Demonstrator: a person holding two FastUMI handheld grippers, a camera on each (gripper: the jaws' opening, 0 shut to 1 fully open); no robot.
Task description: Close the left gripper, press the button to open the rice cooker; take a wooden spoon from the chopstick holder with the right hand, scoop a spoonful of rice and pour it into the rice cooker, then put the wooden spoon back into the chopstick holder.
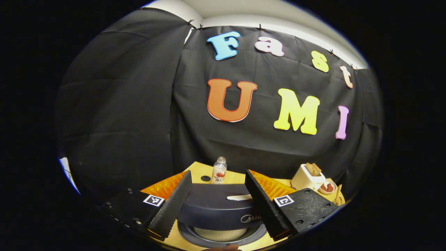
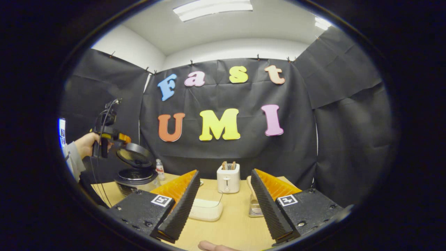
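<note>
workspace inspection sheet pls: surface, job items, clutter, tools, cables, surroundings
Surface: wooden table, bare in front.
Job's things: rice cooker with lid open; wooden spoon upright in chopstick holder; white container.
Clutter: toaster, bottle, small bowl.
Grippers: left tool open, over the cooker; right tool open, holding nothing.
Cables: black cables hang from the left tool.
Surroundings: black cloth wall, ceiling light.
</note>
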